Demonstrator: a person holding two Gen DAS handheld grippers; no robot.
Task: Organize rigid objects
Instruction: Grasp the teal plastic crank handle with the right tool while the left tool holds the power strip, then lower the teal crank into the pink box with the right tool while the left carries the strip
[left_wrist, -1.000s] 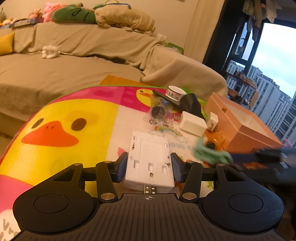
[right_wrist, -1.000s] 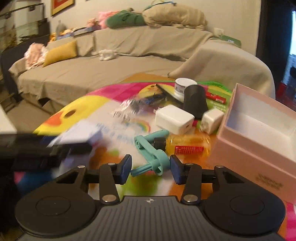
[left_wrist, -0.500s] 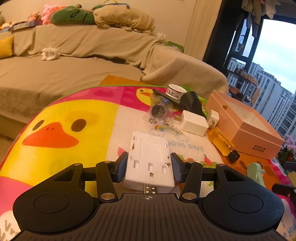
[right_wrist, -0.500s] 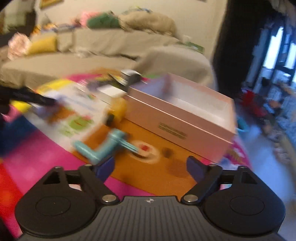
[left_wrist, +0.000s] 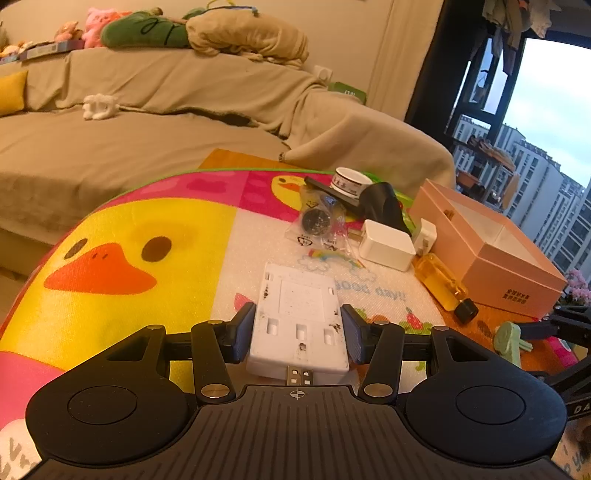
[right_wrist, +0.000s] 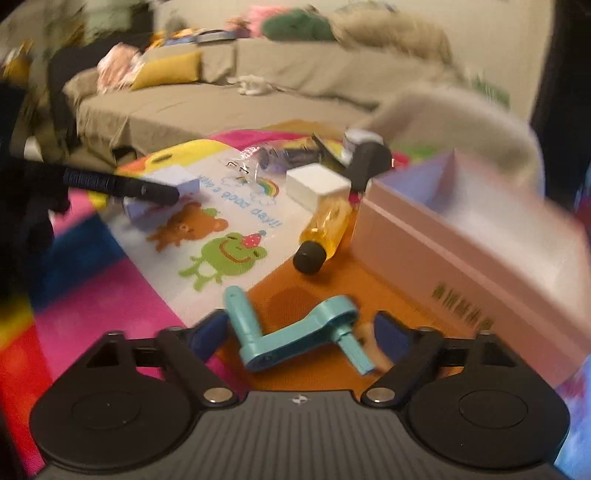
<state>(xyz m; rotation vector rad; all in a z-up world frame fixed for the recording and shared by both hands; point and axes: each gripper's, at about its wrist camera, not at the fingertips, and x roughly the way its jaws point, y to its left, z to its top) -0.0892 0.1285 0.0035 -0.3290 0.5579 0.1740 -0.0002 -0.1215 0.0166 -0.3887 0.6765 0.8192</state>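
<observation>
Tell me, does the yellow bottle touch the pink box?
Cannot tell. In both wrist views the yellow bottle lies close beside the pink box, but neither shows contact or gap plainly.

Both wrist cameras look low and close across the colourful cartoon play mat (left_wrist: 147, 236), sharing the open pink cardboard box (left_wrist: 491, 258) and beige sofa (right_wrist: 221, 107).

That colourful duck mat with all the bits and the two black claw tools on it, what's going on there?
A person is tidying small hard objects using two hand-held grippers. The left gripper is clamped on a flat white plastic block, held just over the mat. The right gripper has its jaws closing around a teal crank handle lying on the mat, without pressing it yet. Beside it lies a yellow bottle next to an open pink box, which looks like where things might go.
</observation>
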